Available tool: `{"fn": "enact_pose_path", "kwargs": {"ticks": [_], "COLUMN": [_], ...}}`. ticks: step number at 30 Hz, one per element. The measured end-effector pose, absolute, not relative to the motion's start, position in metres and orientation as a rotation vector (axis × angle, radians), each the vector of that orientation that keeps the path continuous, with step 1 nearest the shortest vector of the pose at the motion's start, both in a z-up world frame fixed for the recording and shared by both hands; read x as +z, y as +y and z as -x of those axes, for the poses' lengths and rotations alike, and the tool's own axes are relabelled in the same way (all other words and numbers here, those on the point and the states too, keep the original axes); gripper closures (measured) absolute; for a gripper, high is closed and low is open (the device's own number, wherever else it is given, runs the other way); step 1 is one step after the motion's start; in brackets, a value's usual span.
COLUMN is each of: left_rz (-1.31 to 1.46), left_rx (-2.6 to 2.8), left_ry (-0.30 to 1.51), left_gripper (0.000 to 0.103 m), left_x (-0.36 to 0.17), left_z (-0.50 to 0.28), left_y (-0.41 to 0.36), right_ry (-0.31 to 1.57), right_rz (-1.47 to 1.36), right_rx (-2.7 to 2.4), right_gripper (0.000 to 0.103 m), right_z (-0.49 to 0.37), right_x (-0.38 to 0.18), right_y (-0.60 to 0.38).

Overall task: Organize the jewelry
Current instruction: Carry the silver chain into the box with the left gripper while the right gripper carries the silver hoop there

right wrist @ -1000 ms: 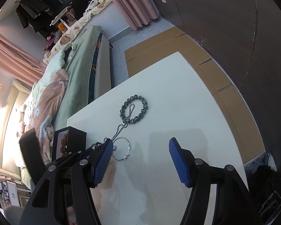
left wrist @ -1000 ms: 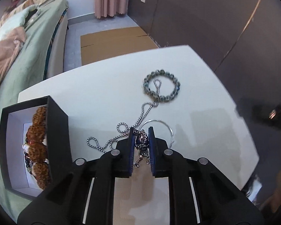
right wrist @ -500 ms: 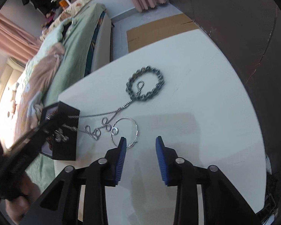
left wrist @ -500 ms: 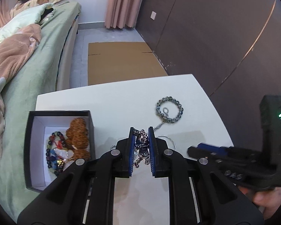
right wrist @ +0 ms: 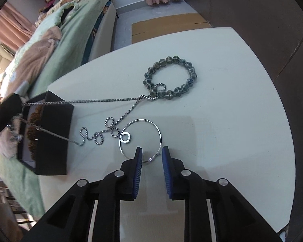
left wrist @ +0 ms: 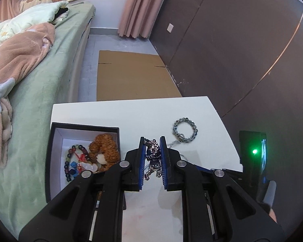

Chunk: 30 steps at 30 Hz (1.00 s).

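Pendant (left wrist: 153,157) pinched in left claw (left wrist: 152,141), bangle (right wrist: 140,138) btwn right claw (right wrist: 150,150) tips

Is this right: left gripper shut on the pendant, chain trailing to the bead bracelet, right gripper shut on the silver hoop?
Not quite. The right gripper is open: the right wrist view shows its pads either side of the hoop, with gaps. The rest holds: the left gripper clamps the pendant, and the chain trails to the bracelet.

Left gripper (right wrist: 2,111) is a motion-blurred shape cut off at the right wrist view's left edge, grip unreadable there. Black box (right wrist: 50,141) wall hides most of its contents. Silver bangle's (right wrist: 140,137) near arc sits behind the right gripper's fingertips (right wrist: 138,157), contact unclear.
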<state>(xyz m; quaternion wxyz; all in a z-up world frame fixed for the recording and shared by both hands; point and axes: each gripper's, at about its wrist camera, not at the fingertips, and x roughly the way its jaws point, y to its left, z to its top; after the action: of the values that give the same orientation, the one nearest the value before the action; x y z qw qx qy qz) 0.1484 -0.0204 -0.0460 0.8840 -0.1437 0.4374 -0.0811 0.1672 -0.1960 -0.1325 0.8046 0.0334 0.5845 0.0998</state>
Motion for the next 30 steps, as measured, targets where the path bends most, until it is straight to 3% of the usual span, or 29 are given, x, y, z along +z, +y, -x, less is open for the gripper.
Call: {"fn": "enact_pose_path", "kwargs": {"ticks": [11,30], "left_rz": [0.323,0.243], "left_rx": [-0.164,-0.157], "left_ry": [0.898,0.706], "left_gripper": [0.089,0.089], "left_x": [-0.042,0.058], "left_z": [-0.148,-0.130], "left_y": [-0.008,-0.026], "right_ry": [1.213,1.075], "right_rz": [0.076,-0.194], "right_rx": [0.185,0.292], "right_gripper": [0.101,0.101], "right_z": [-0.169,-0.165], "right_x": [-0.131,-0.073], "right_y": [-0.190,-0.237]}}
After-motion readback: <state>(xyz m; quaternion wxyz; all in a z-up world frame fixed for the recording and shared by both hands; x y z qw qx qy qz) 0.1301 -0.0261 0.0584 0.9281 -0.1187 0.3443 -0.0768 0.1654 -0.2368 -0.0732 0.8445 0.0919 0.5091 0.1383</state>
